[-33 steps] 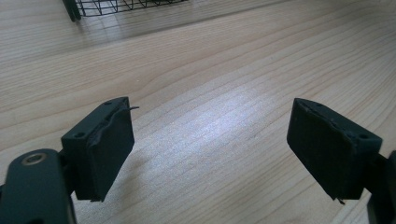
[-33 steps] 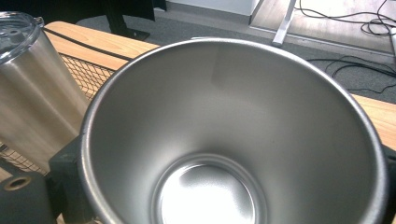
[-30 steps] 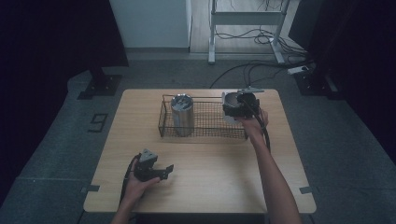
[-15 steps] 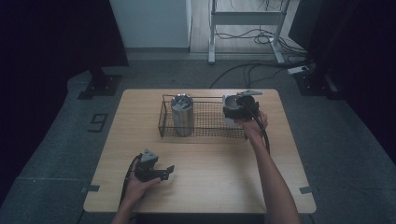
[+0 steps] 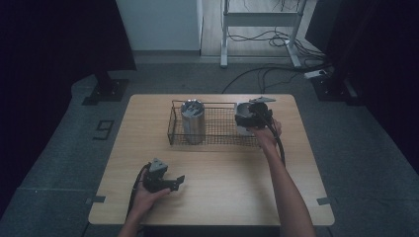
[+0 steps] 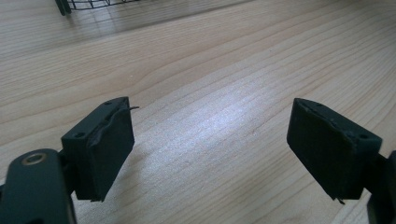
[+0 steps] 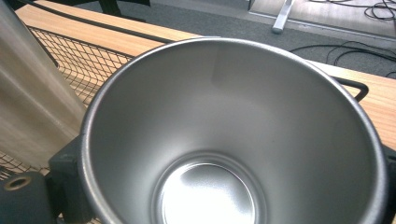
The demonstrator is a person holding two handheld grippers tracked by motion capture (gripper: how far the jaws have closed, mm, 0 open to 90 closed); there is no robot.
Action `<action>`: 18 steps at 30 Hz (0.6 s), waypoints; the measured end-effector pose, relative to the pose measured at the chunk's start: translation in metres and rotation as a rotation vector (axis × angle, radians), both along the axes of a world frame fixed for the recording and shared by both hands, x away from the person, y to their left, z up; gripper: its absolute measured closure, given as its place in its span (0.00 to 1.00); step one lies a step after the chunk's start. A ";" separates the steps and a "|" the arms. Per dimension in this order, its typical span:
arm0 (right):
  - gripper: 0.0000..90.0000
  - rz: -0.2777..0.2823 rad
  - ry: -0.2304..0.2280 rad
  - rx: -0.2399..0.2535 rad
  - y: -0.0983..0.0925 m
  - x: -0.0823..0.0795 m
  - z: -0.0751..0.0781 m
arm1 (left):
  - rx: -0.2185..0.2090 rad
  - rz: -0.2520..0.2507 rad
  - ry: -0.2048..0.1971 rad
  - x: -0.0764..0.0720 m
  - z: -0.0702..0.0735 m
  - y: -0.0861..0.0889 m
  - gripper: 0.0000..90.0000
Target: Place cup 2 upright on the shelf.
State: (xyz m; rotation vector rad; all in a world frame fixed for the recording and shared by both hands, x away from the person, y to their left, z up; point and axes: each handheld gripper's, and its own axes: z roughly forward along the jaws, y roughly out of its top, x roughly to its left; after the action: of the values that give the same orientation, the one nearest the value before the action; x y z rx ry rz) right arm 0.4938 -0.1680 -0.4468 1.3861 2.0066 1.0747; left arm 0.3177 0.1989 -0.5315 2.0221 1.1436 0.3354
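A steel cup point(image 7: 224, 116) is gripped in my right gripper point(image 5: 245, 120), one black finger point(image 7: 65, 179) pressed on its outer wall; the cup is empty. In the high view this cup point(image 5: 240, 107) hangs at the right end of the wire basket point(image 5: 217, 129). A taller steel tumbler point(image 5: 192, 121) stands upright in the basket's left part, and its side point(image 7: 28, 93) looms close on the left of the right gripper view. My left gripper point(image 5: 179, 181) rests low over the table's near left, jaws wide apart around bare wood point(image 6: 210, 149).
The wooden table point(image 5: 222, 192) has free room in front of the basket. A basket corner point(image 6: 88, 4) lies far ahead of the left gripper. Cables point(image 5: 267, 74) and a metal stand's legs point(image 5: 225, 59) are on the floor beyond the table.
The right gripper with the cup has sunk slightly at the basket's right end. The left gripper has stayed where it was.
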 end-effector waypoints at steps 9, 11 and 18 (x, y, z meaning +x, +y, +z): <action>0.08 -0.002 0.013 -0.009 0.002 0.003 -0.006 | 0.004 0.000 0.000 0.000 -0.001 -0.001 0.17; 0.08 -0.005 0.017 -0.014 0.003 0.003 -0.008 | 0.003 -0.001 0.002 0.000 -0.001 -0.001 0.17; 0.08 -0.005 0.028 -0.035 0.004 0.005 -0.017 | 0.005 -0.004 0.004 0.000 -0.002 -0.001 0.17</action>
State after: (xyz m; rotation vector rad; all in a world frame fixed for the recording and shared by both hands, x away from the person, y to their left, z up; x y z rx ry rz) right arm 0.4988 -0.1642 -0.4638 1.3948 2.0314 1.0185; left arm 0.3178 0.1975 -0.5332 2.0298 1.1423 0.3332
